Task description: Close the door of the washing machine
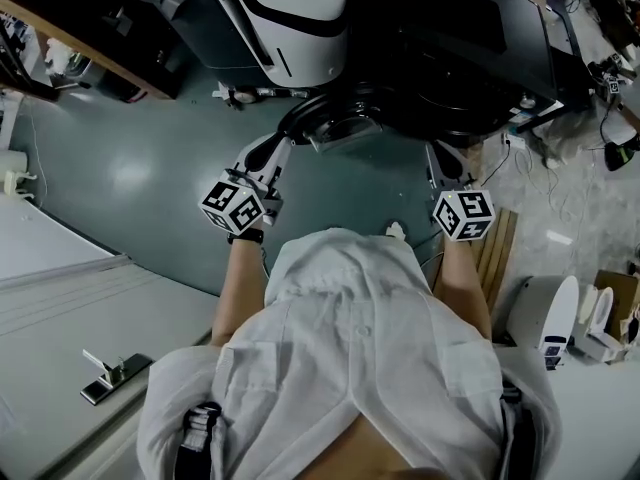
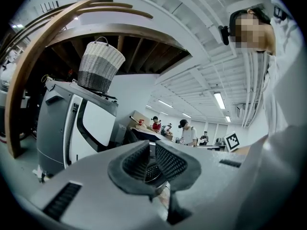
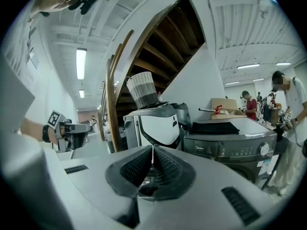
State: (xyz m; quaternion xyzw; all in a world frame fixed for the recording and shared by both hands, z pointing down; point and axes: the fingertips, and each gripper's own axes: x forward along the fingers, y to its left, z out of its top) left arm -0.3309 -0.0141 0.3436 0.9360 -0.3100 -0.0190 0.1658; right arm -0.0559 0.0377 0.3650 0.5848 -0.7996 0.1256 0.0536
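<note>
You were at the approach, with the closing push not yet made. The door of the dark washing machine hung swung out toward you at the upper middle of the head view. Your left gripper sat just below and left of that door, its jaws pressed together on nothing; whether its tip touched the door's rim I could not tell. Your right gripper sat to the lower right of the door, under the machine's front, its jaws likewise together and empty. The next move looked to call for a blunt push. You would set a closed tip, most likely the left one as the nearer, against the door's outer face and swing it back to the opening until it latched. The opening itself was too dark to show whether anything lay over its lip. A white-and-grey machine stood just left of the washer with a wicker basket on top, which left little room on that side. Loose cables lay on the floor at the right of the head view, and wooden slats lay near your right arm. The people at the benches far back were well apart from all this.
</note>
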